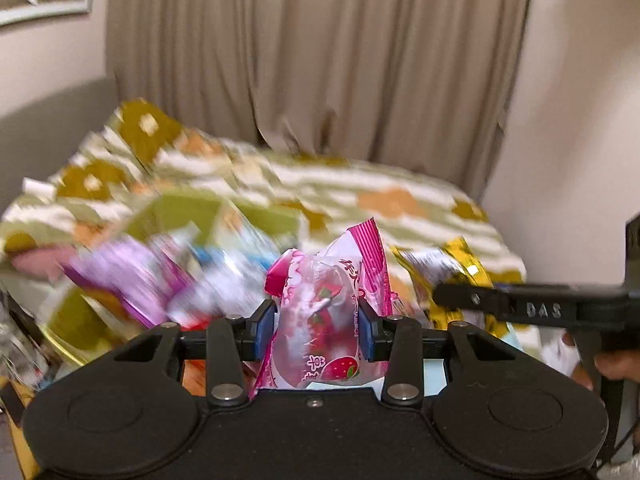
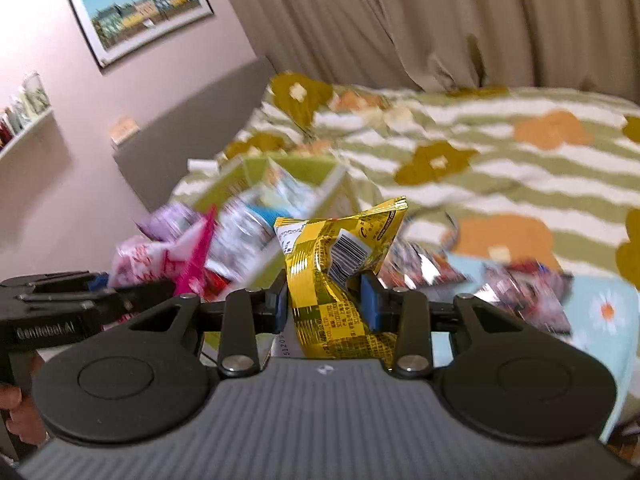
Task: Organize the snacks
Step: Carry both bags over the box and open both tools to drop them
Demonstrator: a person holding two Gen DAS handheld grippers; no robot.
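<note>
My left gripper (image 1: 318, 326) is shut on a pink strawberry snack packet (image 1: 328, 304) and holds it up above the bed. My right gripper (image 2: 324, 300) is shut on a yellow foil snack packet (image 2: 340, 256). The right gripper also shows at the right of the left wrist view (image 1: 520, 308), with the yellow packet (image 1: 460, 264) beside it. The left gripper and the pink packet (image 2: 160, 260) show at the left of the right wrist view. A green box (image 2: 296, 184) with several snack packets in it lies behind both, blurred.
A bedspread (image 2: 500, 152) with green stripes and flowers covers the bed. Several shiny packets (image 2: 520, 288) lie on a light blue cloth at the right. Beige curtains (image 1: 320, 60) hang behind. A shelf (image 2: 28, 128) and a framed picture (image 2: 140, 8) are on the left wall.
</note>
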